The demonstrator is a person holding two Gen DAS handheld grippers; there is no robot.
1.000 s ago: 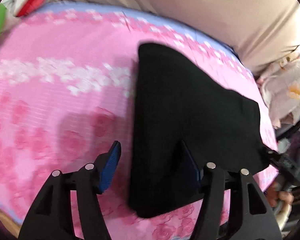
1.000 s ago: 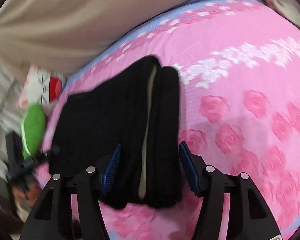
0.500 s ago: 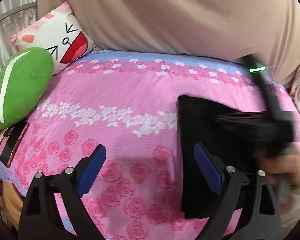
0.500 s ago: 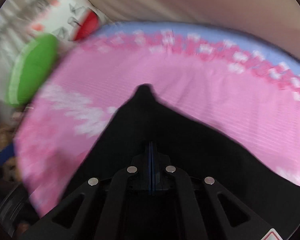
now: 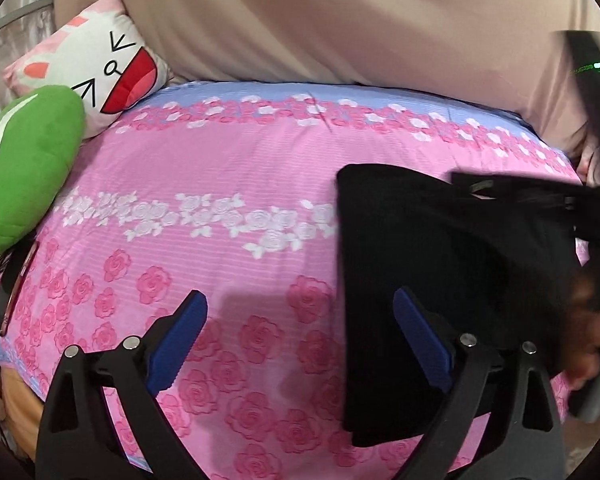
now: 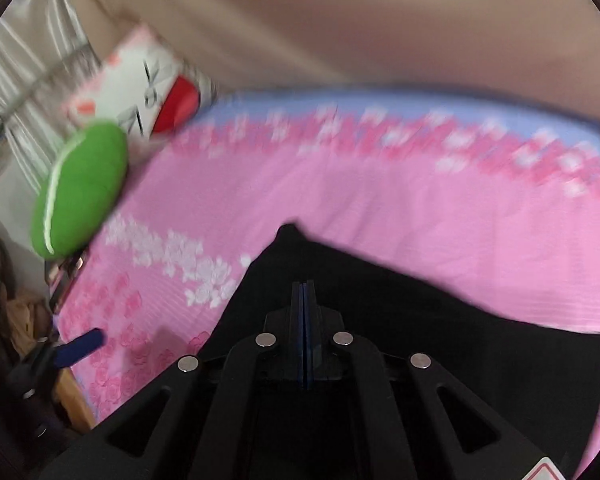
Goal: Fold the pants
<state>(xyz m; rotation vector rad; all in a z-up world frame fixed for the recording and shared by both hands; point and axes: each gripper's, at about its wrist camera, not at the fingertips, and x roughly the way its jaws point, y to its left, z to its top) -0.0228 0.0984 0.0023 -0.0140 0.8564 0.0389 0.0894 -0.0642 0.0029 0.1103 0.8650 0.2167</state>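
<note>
The black pants (image 5: 428, 272) lie folded in a dark block on the right side of the pink flowered bed. My left gripper (image 5: 300, 340) is open and empty, low over the sheet, with its right finger (image 5: 420, 344) over the pants' left edge. My right gripper (image 6: 303, 292) is shut, its pads pressed together over the pants (image 6: 420, 320); whether cloth is pinched between them is hidden. In the left wrist view the right gripper (image 5: 540, 208) reaches in from the right over the pants, blurred.
A green plush cushion (image 5: 24, 168) and a white cat-face pillow (image 5: 96, 64) sit at the bed's far left. A phone (image 5: 14, 288) lies at the left edge. A beige curtain (image 5: 340, 20) hangs behind the bed.
My right gripper has shut and swung over the pants. My left gripper has drawn back to the left, staying open. The pants lie more compact at the right.
</note>
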